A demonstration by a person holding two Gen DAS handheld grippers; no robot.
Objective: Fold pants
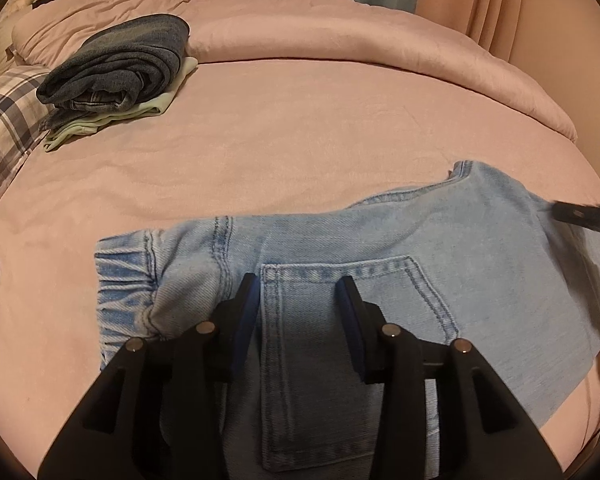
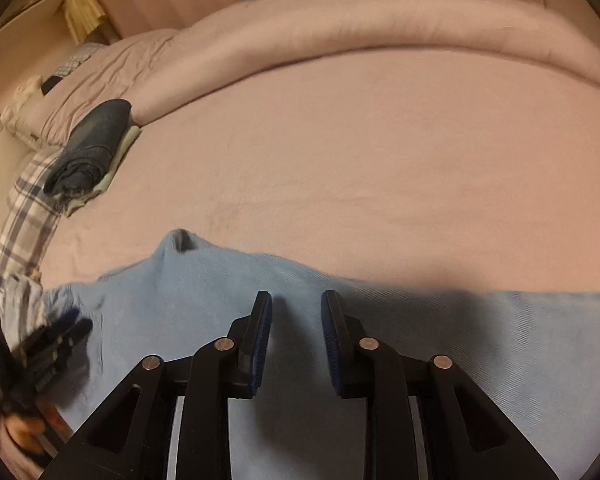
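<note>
In the left wrist view, the light blue denim pants (image 1: 380, 248) lie flat on the pink bedsheet (image 1: 284, 132), near the close edge of the bed. Their gathered elastic waistband (image 1: 124, 280) sits to the left, and a stitched back pocket (image 1: 340, 320) faces up. The left gripper (image 1: 298, 284) hovers over that pocket, its black fingers with blue pads spread apart and pinching nothing. A dark tip of the right gripper (image 1: 584, 218) shows over the cloth at the far right edge. Far off to the left, a pair of folded dark blue jeans (image 1: 120, 60) rests on a folded pale green garment (image 1: 112, 122), beside a plaid pillow (image 1: 8, 120).

In the right wrist view, the pants (image 2: 480, 340) spread as one smooth blue sheet across the lower frame. The right gripper (image 2: 296, 304) hangs above it, jaws parted with nothing between them. The left gripper (image 2: 60, 332), blurred, sits at the left with a hand (image 2: 24, 432) behind it.
</note>
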